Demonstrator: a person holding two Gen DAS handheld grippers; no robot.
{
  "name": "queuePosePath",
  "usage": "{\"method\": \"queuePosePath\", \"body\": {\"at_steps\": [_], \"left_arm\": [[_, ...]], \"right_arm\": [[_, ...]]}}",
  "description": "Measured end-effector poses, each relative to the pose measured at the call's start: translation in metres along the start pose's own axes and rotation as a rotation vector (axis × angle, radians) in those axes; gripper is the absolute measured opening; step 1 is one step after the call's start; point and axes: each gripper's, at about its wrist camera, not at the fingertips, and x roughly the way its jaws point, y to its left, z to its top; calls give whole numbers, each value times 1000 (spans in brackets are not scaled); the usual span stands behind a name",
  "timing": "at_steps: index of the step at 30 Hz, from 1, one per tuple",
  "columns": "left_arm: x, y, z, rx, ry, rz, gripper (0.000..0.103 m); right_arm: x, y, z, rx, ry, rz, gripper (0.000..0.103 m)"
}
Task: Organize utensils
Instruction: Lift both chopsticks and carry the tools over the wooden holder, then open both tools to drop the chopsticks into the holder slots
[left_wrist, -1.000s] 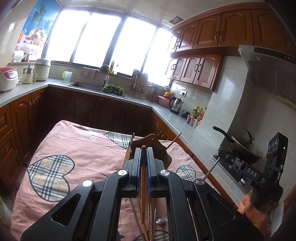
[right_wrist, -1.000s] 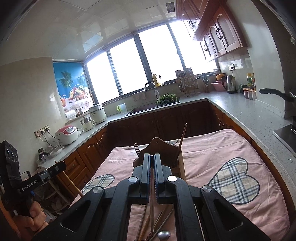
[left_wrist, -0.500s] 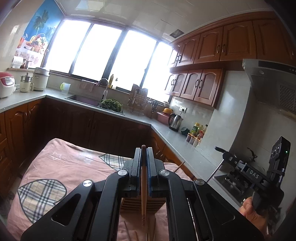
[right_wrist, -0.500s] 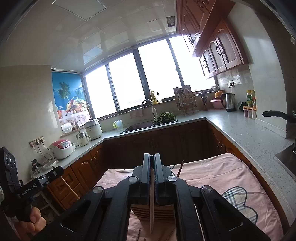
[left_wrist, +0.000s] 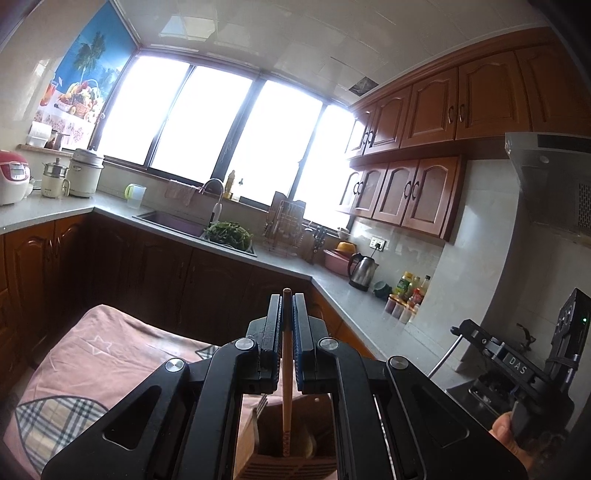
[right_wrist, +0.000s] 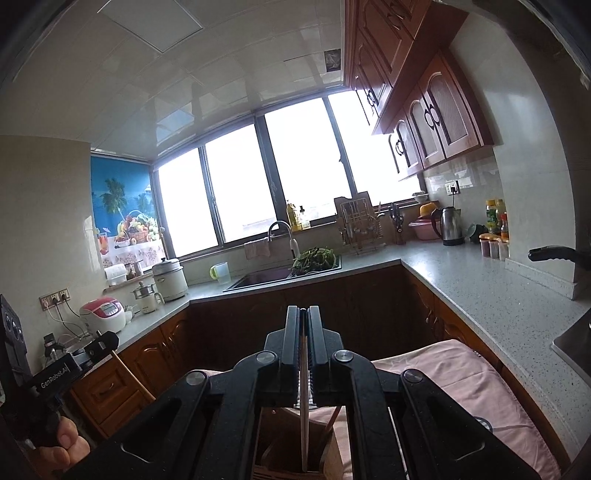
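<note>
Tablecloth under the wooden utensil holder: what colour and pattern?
Pink tablecloth with plaid hearts and a white star outline; clearest in the left wrist view.

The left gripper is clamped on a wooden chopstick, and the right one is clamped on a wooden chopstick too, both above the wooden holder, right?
Not quite. The left gripper does hold a wooden chopstick, but the right wrist view shows the right gripper clamped on a thin silver metal utensil handle, not wood. Both do hang above the wooden holder.
</note>
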Motion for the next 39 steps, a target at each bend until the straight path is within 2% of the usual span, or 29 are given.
{"method": "queuePosePath", "body": {"at_steps": [3,9,16,20,28,31,34,36,37,38,39], "left_arm": [[17,4,-9,-5,-3,17,4],[49,14,-45,-18,48,61,4],[67,21,-76,-29,89,84,4],[73,21,-84,-23,119,86,5],[78,23,-85,-15,163,88,5],[79,25,-84,-16,175,87,5],[80,27,-84,-19,188,88,8],[79,28,-84,-25,194,87,17],[79,28,-84,-25,195,89,21],[77,28,-84,-27,194,91,31],[76,29,-83,-28,192,93,42]], "right_arm": [[12,-4,-6,-2,0,-8,4],[38,-12,-37,6,40,-19,4],[53,-23,-74,46,61,-21,4],[58,-29,-85,66,87,-30,4],[62,-38,-84,101,125,-46,5],[63,-38,-82,109,137,-48,10],[63,-38,-82,120,148,-41,11],[63,-38,-82,122,156,-49,15],[63,-38,-82,121,159,-58,25],[62,-39,-82,124,160,-62,41],[61,-40,-81,130,158,-60,49]]}}
